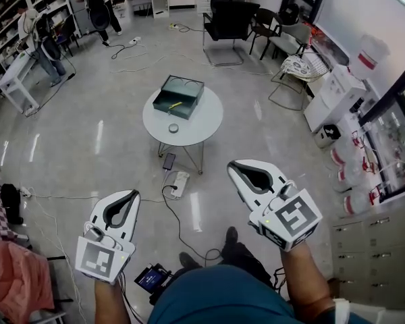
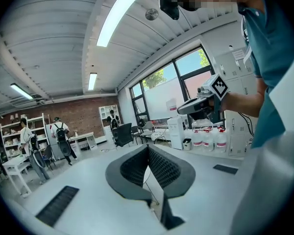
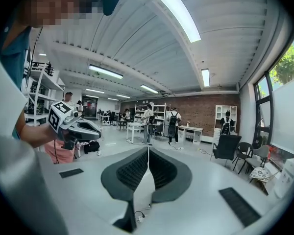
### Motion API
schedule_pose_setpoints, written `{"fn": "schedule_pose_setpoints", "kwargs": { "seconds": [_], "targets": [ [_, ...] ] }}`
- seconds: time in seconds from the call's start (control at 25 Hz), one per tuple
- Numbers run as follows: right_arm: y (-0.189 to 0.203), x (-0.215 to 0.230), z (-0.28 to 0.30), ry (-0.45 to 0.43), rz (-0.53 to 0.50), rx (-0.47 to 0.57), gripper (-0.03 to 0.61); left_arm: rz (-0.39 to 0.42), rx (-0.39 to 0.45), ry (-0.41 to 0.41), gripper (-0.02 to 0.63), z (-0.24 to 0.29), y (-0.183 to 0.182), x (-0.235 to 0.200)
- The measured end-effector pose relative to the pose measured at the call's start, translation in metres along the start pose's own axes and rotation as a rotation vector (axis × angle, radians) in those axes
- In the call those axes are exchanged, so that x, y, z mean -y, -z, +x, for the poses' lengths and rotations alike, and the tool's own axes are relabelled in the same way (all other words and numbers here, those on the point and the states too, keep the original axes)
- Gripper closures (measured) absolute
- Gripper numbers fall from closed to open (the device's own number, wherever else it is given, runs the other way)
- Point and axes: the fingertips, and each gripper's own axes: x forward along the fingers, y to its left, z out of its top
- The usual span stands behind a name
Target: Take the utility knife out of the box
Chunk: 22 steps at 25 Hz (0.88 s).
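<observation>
A dark green box (image 1: pixel 179 96) stands open on a round white table (image 1: pixel 204 123) in the middle of the room. Inside it lies the yellow utility knife (image 1: pixel 175 104). Both grippers are held close to the person's body, well short of the table. My left gripper (image 1: pixel 133 196) is shut with nothing in it; in its own view the ribbed pads meet at the tip (image 2: pixel 148 147). My right gripper (image 1: pixel 233 166) is likewise shut and empty, its pads together (image 3: pixel 148 149). Each gripper view shows the other gripper off to the side.
A grey tape roll (image 1: pixel 173 128) sits on the table near the box. Under the table lie a power strip (image 1: pixel 177 184) and cables. Black chairs (image 1: pixel 226 22) stand behind; water bottles (image 1: pixel 354 174) and cabinets line the right. People (image 1: pixel 98 5) stand at far-left shelves.
</observation>
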Motion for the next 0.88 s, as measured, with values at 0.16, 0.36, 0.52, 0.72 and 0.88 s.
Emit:
{"fn": "schedule_pose_setpoints", "kwargs": {
  "seconds": [0.16,0.36,0.52,0.72,0.88],
  "targets": [
    [0.000,0.032,0.022,-0.012,0.005,-0.016,0.540,-0.007,-0.014,-0.028,0.595,0.029,-0.001,-0.013],
    [0.002,0.076,0.043,-0.090,-0.003,0.018,0.540,-0.013,-0.021,-0.076,0.595,0.068,-0.014,-0.014],
    [0.004,0.112,0.061,-0.140,-0.009,0.020,0.540,-0.029,-0.036,-0.134,0.595,0.099,-0.018,-0.020],
    [0.008,0.150,0.085,-0.194,-0.005,0.022,0.540,-0.042,-0.058,-0.176,0.595,0.135,-0.019,-0.023],
    [0.010,0.172,0.092,-0.236,0.001,0.020,0.540,-0.053,-0.084,-0.213,0.595,0.154,-0.024,-0.025]
  ]
}}
